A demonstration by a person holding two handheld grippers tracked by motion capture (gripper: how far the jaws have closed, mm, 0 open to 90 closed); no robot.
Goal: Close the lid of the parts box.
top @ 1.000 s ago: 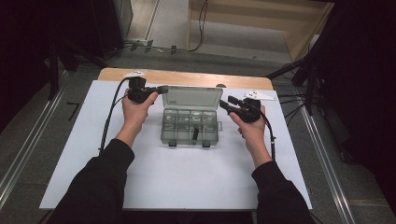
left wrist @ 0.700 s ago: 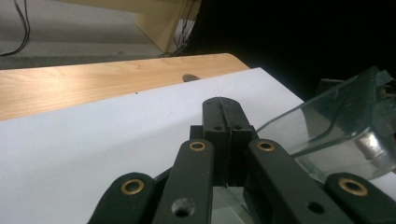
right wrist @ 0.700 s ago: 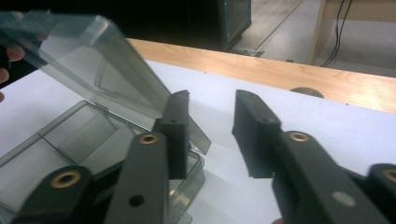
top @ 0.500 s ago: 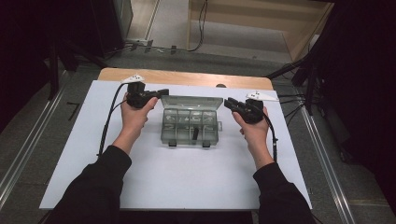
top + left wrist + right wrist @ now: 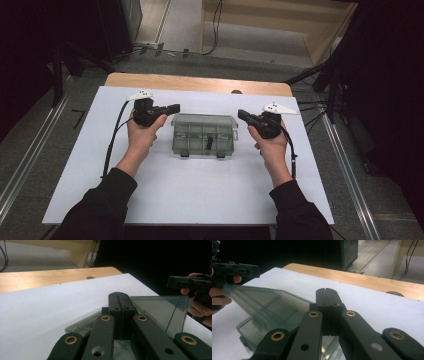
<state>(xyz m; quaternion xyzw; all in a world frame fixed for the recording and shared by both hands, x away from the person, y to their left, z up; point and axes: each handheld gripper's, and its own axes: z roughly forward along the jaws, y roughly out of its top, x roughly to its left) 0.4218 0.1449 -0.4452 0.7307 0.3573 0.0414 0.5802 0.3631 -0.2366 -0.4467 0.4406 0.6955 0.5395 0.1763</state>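
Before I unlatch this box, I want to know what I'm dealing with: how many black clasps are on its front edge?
2. On the clear compartment box, one clasp sits at the front edge's left part and the other clasp at its right part. More may be hidden on other sides.

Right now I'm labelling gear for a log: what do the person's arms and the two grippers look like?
Dark long sleeves to the wrists. Each hand-held gripper, left and right, is black with brass-ringed pivots, a grey three-cornered plate on top and a trailing black cable.

The smoky clear compartment box (image 5: 204, 135) sits mid-table, lid tilted partly open.
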